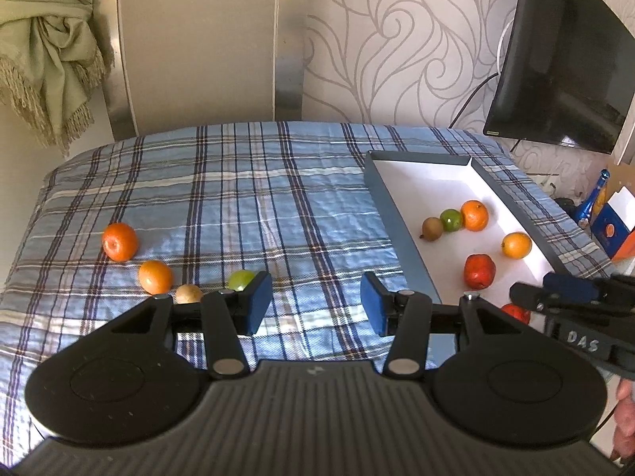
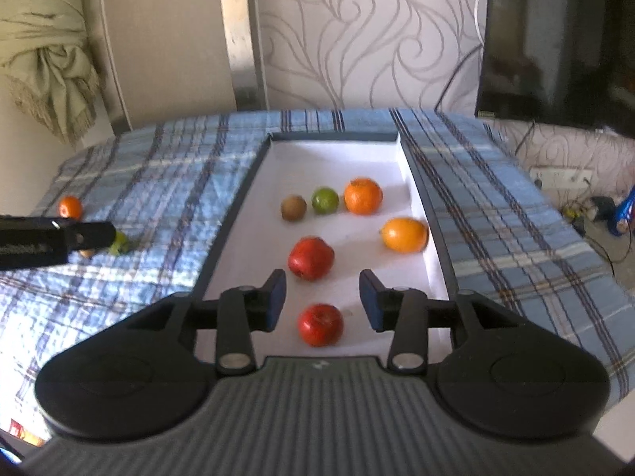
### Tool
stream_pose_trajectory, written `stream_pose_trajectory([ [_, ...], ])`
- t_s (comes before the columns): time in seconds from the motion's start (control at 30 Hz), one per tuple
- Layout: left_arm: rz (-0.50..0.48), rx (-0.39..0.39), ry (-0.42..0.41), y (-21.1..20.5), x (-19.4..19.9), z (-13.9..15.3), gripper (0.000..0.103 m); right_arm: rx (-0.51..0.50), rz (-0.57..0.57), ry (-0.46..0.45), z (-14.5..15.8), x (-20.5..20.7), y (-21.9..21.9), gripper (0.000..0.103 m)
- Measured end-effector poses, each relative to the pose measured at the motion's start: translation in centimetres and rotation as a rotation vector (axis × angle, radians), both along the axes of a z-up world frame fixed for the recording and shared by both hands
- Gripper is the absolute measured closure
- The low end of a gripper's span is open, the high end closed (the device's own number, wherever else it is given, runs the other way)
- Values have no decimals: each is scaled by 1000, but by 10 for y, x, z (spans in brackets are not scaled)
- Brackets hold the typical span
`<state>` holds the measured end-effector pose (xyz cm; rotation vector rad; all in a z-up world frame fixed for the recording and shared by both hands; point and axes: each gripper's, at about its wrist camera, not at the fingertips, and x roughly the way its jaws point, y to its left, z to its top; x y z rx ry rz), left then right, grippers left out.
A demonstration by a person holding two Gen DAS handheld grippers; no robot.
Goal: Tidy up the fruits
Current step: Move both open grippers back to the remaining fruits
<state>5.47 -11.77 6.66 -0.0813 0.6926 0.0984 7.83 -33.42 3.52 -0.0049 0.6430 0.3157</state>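
The left gripper [image 1: 316, 303], jaws open and empty, hovers over the blue plaid cloth near a smooth green fruit [image 1: 241, 279] and two glossy oranges. Only the right wrist view shows the right gripper [image 2: 322, 300], jaws apart around a shiny red apple [image 2: 320, 324] lying untouched in the white-floored dark-rimmed tray [image 2: 333, 150].

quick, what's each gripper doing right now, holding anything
left gripper: open, holding nothing, over the tablecloth.
right gripper: open, red apple lies loose between its jaws.

Both cameras look down and forward: left over the checked table [image 1: 238, 198], right close above the tray [image 2: 432, 238]; both share its fruit.
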Motion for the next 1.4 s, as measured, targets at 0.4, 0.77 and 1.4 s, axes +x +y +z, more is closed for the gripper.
stream_pose_trajectory([
  [0.4, 46, 8, 6, 22, -12, -3, 48, -9, 123, -54, 12, -15, 31, 59],
  [0.77, 122, 5, 13, 60, -32, -9, 48, -22, 264, -49, 15, -29, 74, 60],
  [1.4, 237, 10, 14, 125, -67, -14, 48, -22, 359, -24, 9, -26, 146, 60],
])
